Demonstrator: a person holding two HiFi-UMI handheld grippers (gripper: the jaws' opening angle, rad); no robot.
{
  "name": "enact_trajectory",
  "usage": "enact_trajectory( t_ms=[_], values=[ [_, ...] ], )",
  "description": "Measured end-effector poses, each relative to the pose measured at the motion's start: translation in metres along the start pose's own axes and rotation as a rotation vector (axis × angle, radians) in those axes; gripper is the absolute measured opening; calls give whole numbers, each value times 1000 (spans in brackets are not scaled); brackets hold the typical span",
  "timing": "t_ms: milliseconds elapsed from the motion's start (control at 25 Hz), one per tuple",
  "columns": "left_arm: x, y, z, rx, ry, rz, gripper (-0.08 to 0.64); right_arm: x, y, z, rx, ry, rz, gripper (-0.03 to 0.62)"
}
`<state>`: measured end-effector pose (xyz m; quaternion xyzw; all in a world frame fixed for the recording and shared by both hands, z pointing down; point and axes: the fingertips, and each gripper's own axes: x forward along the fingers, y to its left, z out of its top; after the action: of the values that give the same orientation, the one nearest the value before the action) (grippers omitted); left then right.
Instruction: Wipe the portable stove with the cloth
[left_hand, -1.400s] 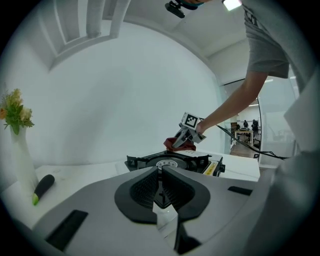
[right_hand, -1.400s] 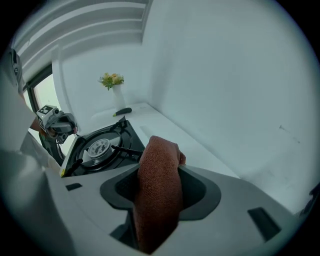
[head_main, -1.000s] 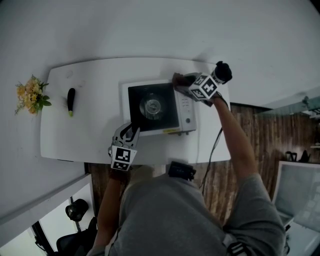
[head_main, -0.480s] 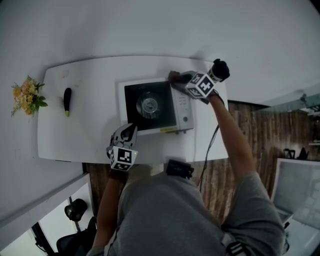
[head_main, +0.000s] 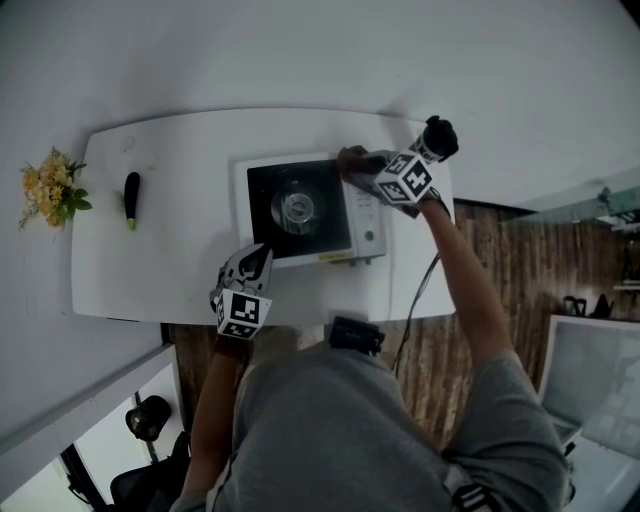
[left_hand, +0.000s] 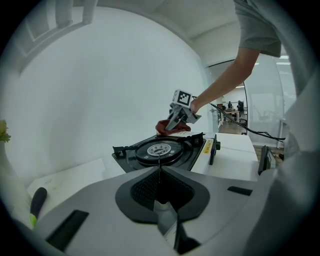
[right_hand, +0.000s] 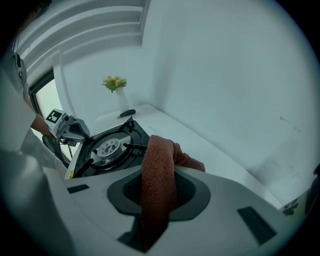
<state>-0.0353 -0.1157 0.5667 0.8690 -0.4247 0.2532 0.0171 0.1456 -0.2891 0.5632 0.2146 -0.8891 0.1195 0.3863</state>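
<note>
Right gripper (head_main: 372, 168) jaws had just been closing, pinched cloth (right_hand: 159, 175) at stove's (head_main: 365, 230) far right corner. Left gripper (head_main: 248, 268) clamped together, empty, by front corner, seemingly not touching. Risks were unbraced stove sliding under wipe, cloth slipping out.

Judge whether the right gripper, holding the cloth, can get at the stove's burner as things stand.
Probably yes. The right gripper, its jaws just closing on the cloth, sits at the stove's far edge beside the burner; nothing lies between, and the left gripper is at the near edge.
</note>
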Motion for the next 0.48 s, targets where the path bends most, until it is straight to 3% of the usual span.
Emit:
enact_trajectory(
  t_ms=[480],
  values=[
    [0,0,0,-6,1,-2,38,-18,53,-24,-17,-47,4,87]
  ],
)
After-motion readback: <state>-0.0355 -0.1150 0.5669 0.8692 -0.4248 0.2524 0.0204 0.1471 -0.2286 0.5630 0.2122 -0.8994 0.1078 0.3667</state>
